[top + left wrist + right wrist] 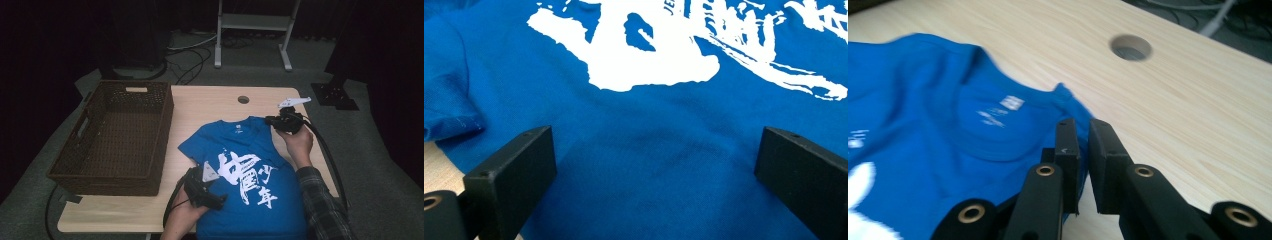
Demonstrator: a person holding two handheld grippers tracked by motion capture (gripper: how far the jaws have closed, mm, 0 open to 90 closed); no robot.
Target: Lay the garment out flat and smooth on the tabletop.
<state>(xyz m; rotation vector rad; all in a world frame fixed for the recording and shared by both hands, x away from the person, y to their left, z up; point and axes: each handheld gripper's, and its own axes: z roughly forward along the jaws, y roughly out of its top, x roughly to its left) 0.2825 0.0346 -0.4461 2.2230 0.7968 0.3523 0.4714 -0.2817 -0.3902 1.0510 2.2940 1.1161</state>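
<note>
A blue T-shirt (250,155) with white print lies face up on the wooden table (210,105), its collar toward the far edge. My right gripper (274,121) is at the shirt's far right shoulder. In the right gripper view its jaws (1082,127) stand almost together, pinching the edge of the T-shirt (923,100) beside the collar. My left gripper (217,200) rests low over the shirt's near left side. In the left gripper view it (654,150) is open, both jaws wide apart with flat T-shirt (649,115) cloth between them.
A dark woven basket (115,135) with nothing in it takes up the left part of the table. A round cable hole (243,99) is near the far edge, just beyond the collar. Bare wood lies between basket and shirt. Cables and a white stand sit on the floor behind.
</note>
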